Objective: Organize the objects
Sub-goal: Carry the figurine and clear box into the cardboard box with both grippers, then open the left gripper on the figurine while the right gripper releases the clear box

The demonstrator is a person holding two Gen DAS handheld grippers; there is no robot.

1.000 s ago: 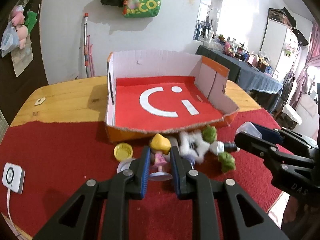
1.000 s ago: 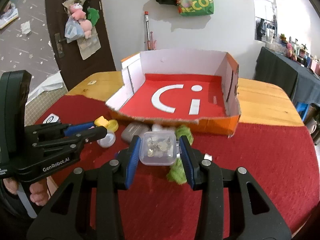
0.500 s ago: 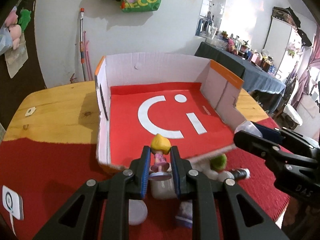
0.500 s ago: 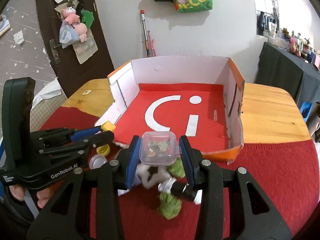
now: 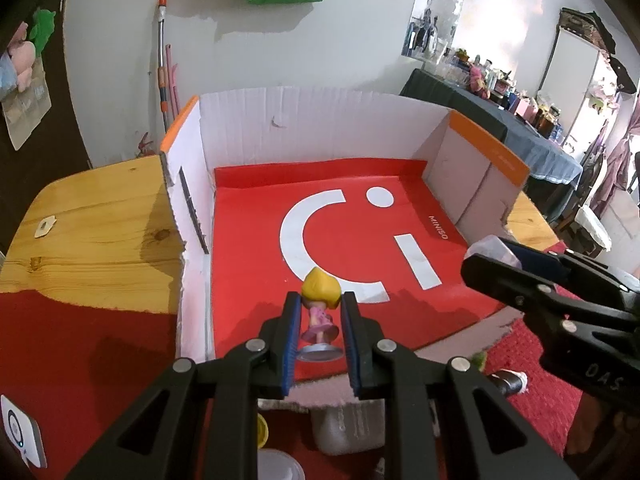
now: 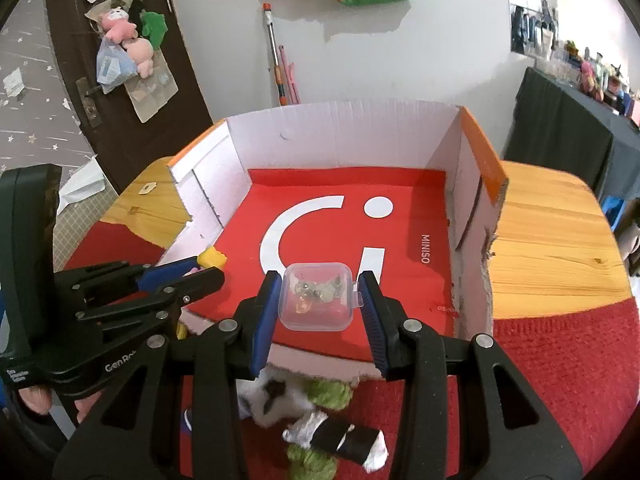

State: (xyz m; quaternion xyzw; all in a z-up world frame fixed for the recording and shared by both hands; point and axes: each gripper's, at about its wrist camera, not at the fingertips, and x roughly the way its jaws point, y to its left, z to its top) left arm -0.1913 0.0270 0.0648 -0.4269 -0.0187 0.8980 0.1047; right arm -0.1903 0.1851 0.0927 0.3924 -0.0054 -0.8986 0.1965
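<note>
Two grippers hang over the near edge of the box (image 5: pixel 240 132). The left gripper (image 5: pixel 319 338) is clamped tight on a figurine (image 5: pixel 319 312) with yellow hair, pink dress and round grey base, held upright above the red floor at 6 o'clock of the white logo. The right gripper (image 6: pixel 318 306) pinches a clear case (image 6: pixel 318 300) holding small trinkets, over the floor at 5 o'clock of the logo. Outward, at 6 o'clock below the right gripper, plush toys (image 6: pixel 304 404) lie on the red cloth (image 6: pixel 560 380) outside the box. A yellow lid (image 5: pixel 262 432) lies under the left gripper.
</note>
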